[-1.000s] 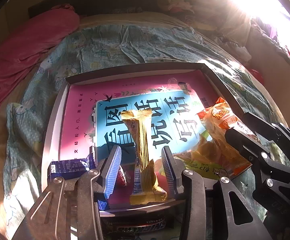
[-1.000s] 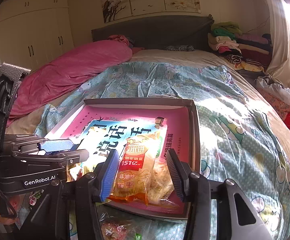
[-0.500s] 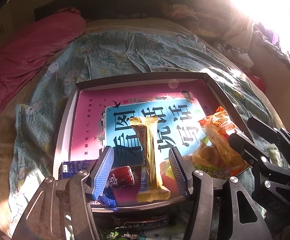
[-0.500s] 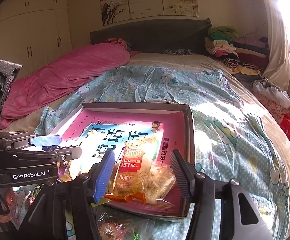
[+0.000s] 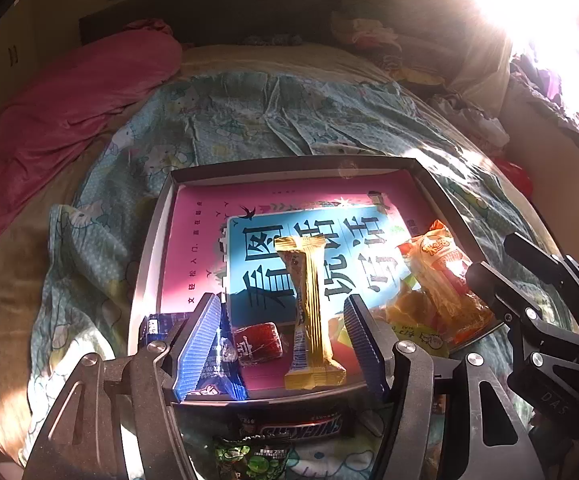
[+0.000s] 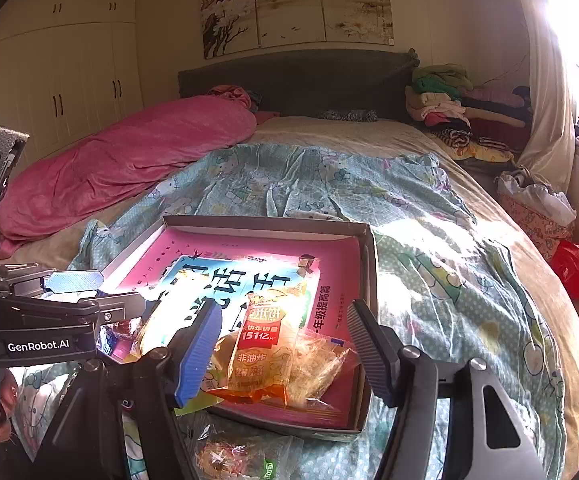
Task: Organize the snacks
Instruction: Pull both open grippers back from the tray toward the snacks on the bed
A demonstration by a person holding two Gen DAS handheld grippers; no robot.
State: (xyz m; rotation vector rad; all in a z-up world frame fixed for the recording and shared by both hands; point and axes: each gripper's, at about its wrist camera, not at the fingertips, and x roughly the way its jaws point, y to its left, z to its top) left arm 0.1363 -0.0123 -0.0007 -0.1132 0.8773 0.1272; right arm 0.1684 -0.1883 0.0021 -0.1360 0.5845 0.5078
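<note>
Meanwhile, on a bed (image 5: 273,120), a shallow box (image 5: 289,166) gathers the snacks. Seen from the left wrist, the left tool (image 5: 281,340) has just been spreading its jaws, which stand apart with nothing gripped; between them a yellow wafer bar (image 5: 309,308) lies flat near the box's 6 o'clock edge, evidently set down there, with a red candy (image 5: 259,344) beside it at 9 o'clock. A chocolate bar (image 5: 303,432) waits outside the box, below. From the right wrist, the right tool (image 6: 283,356), also just widening, straddles an orange cracker bag (image 6: 265,344) without pressing it, apparently released into the box's near right corner.
</note>
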